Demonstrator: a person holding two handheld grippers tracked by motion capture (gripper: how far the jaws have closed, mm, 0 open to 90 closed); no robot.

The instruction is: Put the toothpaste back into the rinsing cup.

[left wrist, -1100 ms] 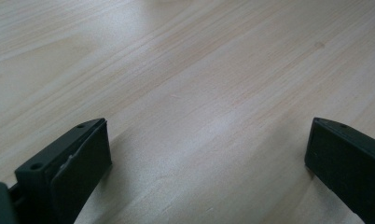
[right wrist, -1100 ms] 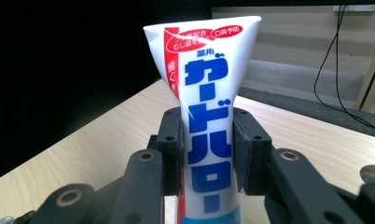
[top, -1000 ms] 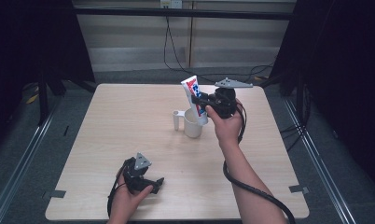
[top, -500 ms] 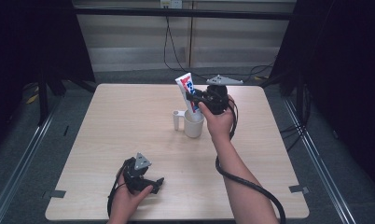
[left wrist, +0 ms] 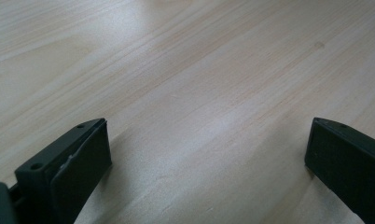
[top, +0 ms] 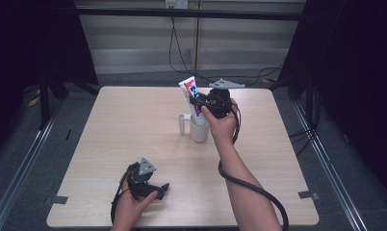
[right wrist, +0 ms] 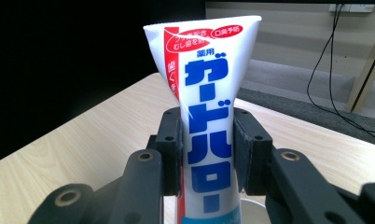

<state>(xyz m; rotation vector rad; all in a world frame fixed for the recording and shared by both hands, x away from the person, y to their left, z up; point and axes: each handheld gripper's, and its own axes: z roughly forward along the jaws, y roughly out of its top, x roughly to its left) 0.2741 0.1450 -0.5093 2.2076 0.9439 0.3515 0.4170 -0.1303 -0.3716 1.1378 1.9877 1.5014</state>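
Note:
A white toothpaste tube (top: pixel 189 94) (right wrist: pixel 204 130) with blue and red print stands upright, crimped end up, its lower end inside a white mug (top: pixel 197 129). My right gripper (top: pixel 199 103) (right wrist: pixel 207 154) is shut on the tube's middle, just above the mug, both pads pressing its sides. The mug's handle points left, and a bit of its rim (right wrist: pixel 251 205) shows under the jaws. Near the table's front edge my left gripper (top: pixel 159 188) (left wrist: pixel 206 154) rests low over the wooden table (top: pixel 134 125), open, with nothing between its jaws.
The square table's far edge lies close behind the mug. Dark curtains hang at both sides, and cables (top: pixel 174 53) run down the back wall. The right gripper's cable (top: pixel 251 190) loops along the forearm over the table's front right part.
The right hand has carried the tube a little leftward and down, so its lower end now sits deeper in the mug. The left gripper has not moved.

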